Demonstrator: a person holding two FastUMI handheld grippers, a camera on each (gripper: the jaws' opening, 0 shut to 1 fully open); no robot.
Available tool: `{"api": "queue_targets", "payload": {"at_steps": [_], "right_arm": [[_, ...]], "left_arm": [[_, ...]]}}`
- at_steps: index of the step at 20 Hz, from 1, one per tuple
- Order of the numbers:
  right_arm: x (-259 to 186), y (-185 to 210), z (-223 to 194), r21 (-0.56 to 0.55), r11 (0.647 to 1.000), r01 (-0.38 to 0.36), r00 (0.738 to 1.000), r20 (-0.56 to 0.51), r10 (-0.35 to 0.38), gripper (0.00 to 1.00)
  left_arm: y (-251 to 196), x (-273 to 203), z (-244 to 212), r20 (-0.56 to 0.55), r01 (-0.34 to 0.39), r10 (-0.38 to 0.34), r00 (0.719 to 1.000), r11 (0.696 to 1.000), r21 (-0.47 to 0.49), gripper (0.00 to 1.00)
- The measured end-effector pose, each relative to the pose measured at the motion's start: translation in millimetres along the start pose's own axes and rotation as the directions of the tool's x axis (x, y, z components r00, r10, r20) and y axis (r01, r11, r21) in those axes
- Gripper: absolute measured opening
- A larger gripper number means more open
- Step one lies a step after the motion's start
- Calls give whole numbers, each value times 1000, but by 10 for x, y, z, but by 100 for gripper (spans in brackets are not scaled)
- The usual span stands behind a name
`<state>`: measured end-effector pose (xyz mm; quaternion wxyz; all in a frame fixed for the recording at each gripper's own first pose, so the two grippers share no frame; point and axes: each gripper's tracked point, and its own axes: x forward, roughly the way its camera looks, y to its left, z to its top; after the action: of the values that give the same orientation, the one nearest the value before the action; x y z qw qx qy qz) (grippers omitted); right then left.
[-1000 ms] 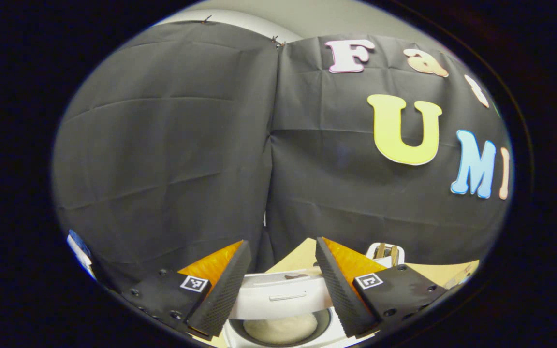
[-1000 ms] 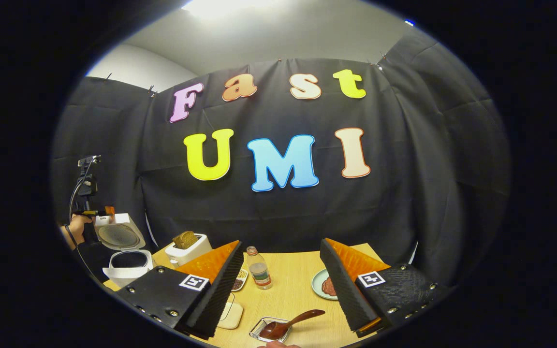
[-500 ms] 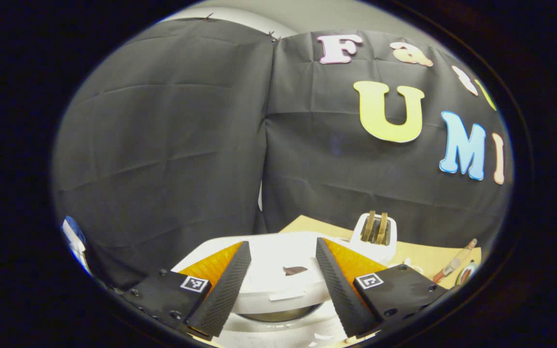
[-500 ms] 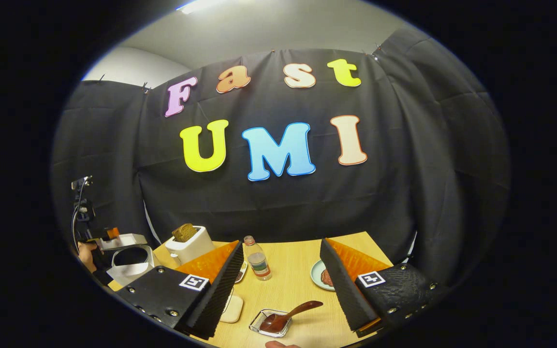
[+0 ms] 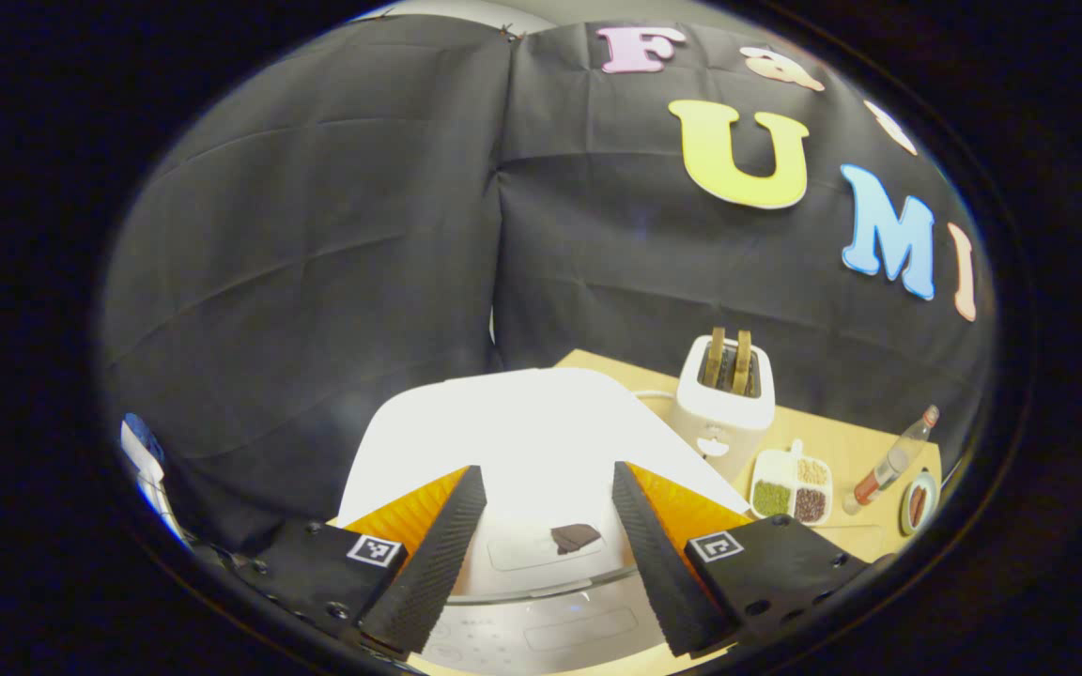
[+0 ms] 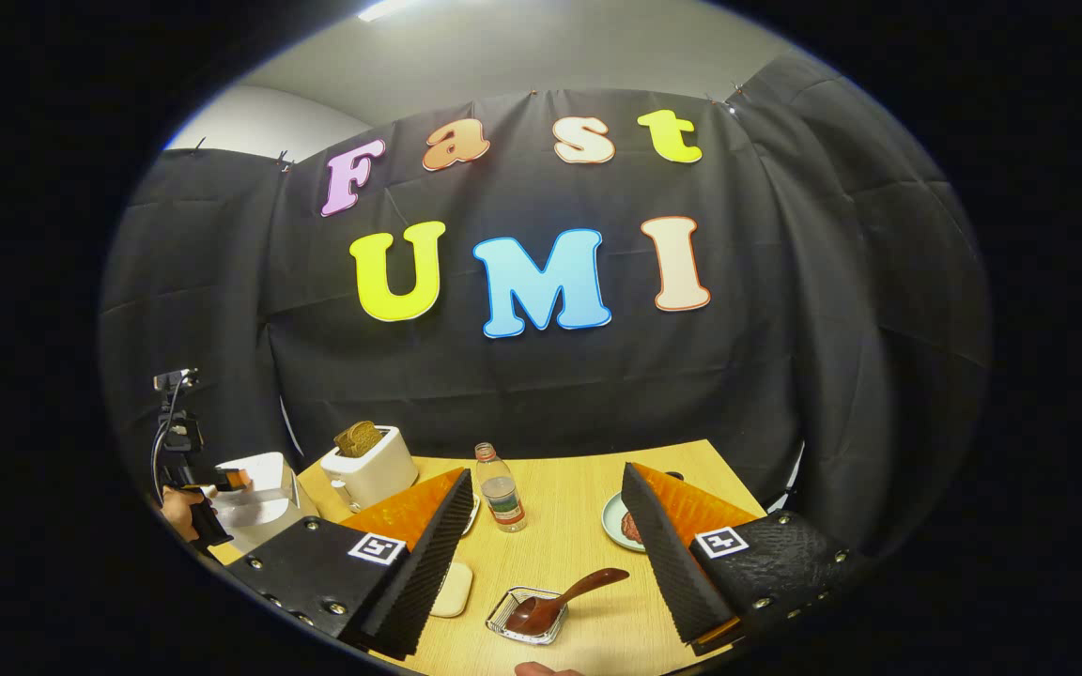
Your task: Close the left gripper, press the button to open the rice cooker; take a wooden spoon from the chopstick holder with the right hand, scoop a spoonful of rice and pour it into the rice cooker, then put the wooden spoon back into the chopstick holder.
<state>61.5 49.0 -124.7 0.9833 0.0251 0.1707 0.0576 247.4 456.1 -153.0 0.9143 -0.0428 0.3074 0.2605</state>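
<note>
The left gripper [image 5: 541, 535] holds its jaws wide apart, gripping nothing. The right gripper [image 6: 546, 554] is likewise spread wide, nothing between its fingers.

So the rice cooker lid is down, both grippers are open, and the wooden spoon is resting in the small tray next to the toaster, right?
Not next to the toaster. In the right gripper view the wooden spoon rests in the small tray at the table's near edge, well apart from the toaster. The rest holds.

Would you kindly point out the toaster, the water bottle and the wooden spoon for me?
toaster [image 5: 724, 413], left gripper view, its white front face.
water bottle [image 6: 502, 493], right gripper view, its label.
wooden spoon [image 6: 532, 617], right gripper view, its bowl, resting in a small tray.
</note>
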Motion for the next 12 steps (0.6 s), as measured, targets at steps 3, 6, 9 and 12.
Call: {"api": "queue_targets", "payload": {"at_steps": [3, 6, 9, 12], "right_arm": [[-25, 15, -20, -6, 1000, 8, 1000, -6, -8, 96], [-41, 43, -40, -12, 1000, 13, 1000, -10, -14, 96], [-61, 70, -70, -7, 1000, 17, 1000, -16, -17, 96], [-66, 115, -116, 0, 1000, 18, 1000, -24, -18, 96]], "left_arm": [[44, -10, 5, 2, 3, -3, 1000, 1000, 22, 98], [0, 0, -20, -1, 8, -8, 1000, 1000, 8, 99], [15, -18, -31, -10, 15, -15, 1000, 1000, 20, 98], [24, -43, -57, -28, 8, -8, 1000, 1000, 15, 98]]}}
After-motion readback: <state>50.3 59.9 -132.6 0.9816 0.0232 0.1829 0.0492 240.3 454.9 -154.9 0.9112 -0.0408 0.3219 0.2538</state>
